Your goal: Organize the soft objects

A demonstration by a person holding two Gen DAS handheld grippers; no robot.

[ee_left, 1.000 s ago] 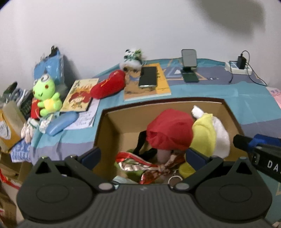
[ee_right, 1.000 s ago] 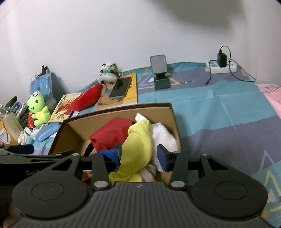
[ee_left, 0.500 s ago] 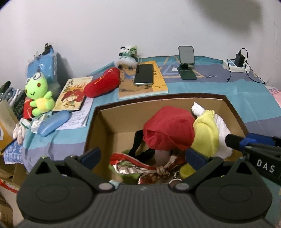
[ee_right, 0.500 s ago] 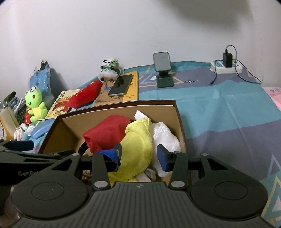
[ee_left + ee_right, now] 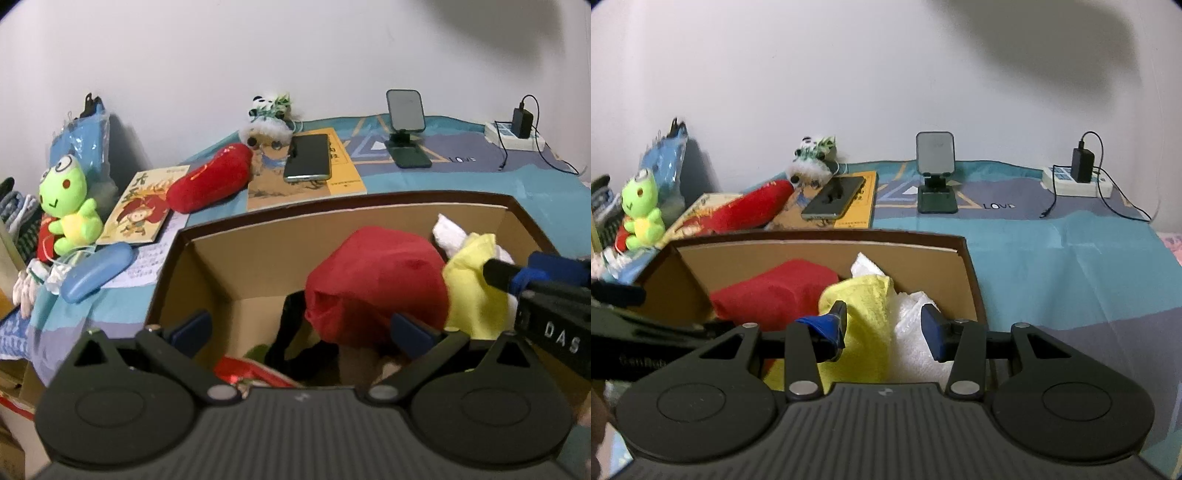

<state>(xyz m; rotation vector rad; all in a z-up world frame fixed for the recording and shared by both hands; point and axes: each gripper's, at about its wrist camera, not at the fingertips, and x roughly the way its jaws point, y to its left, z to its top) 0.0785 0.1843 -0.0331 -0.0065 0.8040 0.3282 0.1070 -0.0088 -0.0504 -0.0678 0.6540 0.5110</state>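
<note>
Right gripper (image 5: 884, 326) open, straddling yellow towel (image 5: 868, 314) in cardboard box (image 5: 967, 273), ready to pinch; left gripper (image 5: 301, 326) open, idle over box.

A home, likely a bedroom: a bed (image 5: 1052, 251) with a patterned sheet against a bare white wall (image 5: 849, 74). On it lie a frog plush (image 5: 68, 206), picture books (image 5: 142, 206), a phone (image 5: 307, 157), a phone stand (image 5: 936, 173) and a power strip (image 5: 1076, 182) with a charger plugged in.
</note>
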